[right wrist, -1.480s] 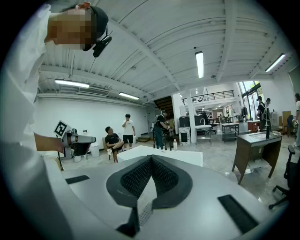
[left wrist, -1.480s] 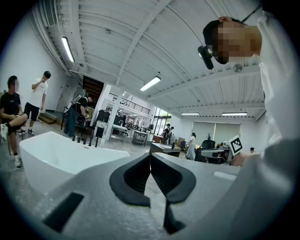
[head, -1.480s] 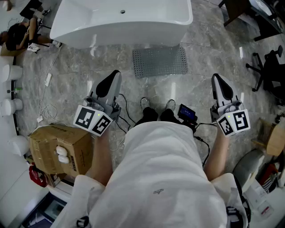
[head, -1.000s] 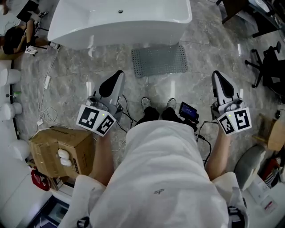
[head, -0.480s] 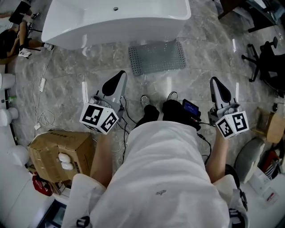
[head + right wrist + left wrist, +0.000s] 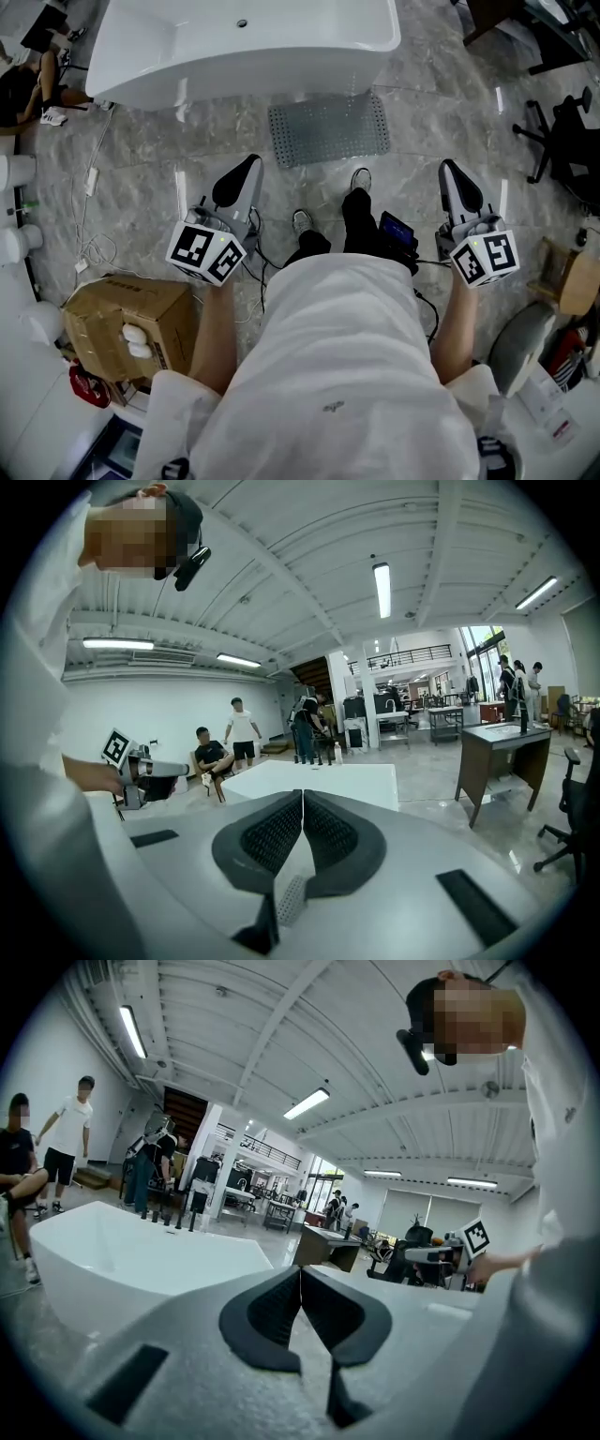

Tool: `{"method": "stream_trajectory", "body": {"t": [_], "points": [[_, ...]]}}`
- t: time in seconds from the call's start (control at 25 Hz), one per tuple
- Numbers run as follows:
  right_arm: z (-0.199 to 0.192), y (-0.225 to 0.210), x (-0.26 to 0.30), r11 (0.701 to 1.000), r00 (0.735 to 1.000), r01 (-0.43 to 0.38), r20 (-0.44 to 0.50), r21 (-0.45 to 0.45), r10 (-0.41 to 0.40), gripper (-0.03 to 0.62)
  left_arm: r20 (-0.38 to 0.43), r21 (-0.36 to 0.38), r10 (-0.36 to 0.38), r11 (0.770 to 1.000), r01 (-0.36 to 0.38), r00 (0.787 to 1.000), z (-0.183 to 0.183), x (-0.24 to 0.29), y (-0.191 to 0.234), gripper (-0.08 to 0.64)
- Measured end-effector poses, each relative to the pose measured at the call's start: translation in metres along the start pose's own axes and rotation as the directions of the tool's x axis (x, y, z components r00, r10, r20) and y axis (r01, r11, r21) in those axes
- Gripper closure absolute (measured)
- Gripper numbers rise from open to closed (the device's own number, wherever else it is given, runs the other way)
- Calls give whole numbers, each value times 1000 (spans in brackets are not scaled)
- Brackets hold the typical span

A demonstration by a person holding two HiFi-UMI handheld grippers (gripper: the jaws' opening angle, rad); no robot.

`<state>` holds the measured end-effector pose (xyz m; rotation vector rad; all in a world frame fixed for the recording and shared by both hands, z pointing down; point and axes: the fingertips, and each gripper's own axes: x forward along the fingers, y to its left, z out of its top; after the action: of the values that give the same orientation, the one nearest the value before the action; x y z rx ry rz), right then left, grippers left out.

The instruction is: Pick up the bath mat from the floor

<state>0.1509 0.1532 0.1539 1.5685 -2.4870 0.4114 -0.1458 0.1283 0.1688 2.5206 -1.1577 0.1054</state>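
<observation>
Left claw [image 6: 249, 163] and right claw [image 6: 447, 169] stay pinched shut and empty, pointing ahead. One shoe [image 6: 360, 179] has stepped closer to the bath mat [image 6: 328, 129], which lies flat on the floor [image 6: 150, 159] just beside the bathtub [image 6: 234, 47]. The approach is underway, but the reach has not begun.

White bathtub [image 6: 244, 47] ahead, cardboard box [image 6: 131, 323] left, black office chair [image 6: 567, 141] right.

Three cameras: one overhead, two riding low.
The head view looks steeply down past the person's shirt [image 6: 337, 375] to the floor [image 6: 422, 122], with the bathtub [image 6: 244, 42] across the top of the frame. The cameras on the left gripper [image 6: 248, 161] and right gripper [image 6: 447, 167] face out level across the room. Both share that bathtub, at lower left and lower centre.
</observation>
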Motion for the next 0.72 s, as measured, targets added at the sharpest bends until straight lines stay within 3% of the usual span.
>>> {"method": "stream_trajectory", "body": {"t": [0.32, 0.52, 0.72], "points": [[4, -84, 58, 996, 994, -87, -70, -13, 86, 584, -12, -75, 72, 995, -73, 997, 12, 71, 3, 548], [-11, -128, 89, 990, 982, -137, -138, -28, 132, 584, -54, -95, 127, 987, -131, 990, -4, 106, 9, 548], [-50, -150, 112, 965, 940, -253, -217, 71, 262, 584, -109, -99, 118, 987, -129, 987, -31, 141, 10, 548]]}}
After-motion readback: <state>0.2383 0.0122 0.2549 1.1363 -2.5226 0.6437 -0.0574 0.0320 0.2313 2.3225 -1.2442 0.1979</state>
